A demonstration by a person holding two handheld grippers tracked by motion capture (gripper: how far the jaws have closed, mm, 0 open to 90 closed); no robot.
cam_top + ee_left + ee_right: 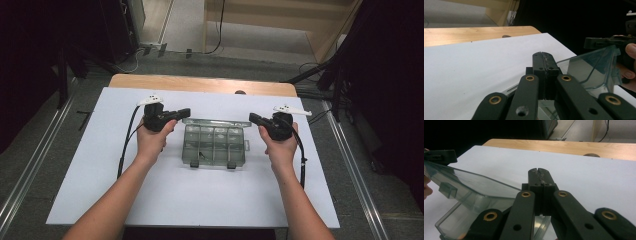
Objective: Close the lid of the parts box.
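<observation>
The left gripper (pixel 545 56) is seen from behind, its two black jaws pressed together with no gap between them and nothing held. Brass-coloured pins are set in the black linkage bars below. A white sheet (pixel 474 67) is spread beneath, laid over a wooden table (pixel 474 33). To the right, a raised transparent lid (pixel 596 67) of a clear plastic box is tilted upward. Beyond it, the right gripper (pixel 590 43) is seen at the lid's far edge, held by a hand (pixel 630 65) at the frame's right edge.
</observation>
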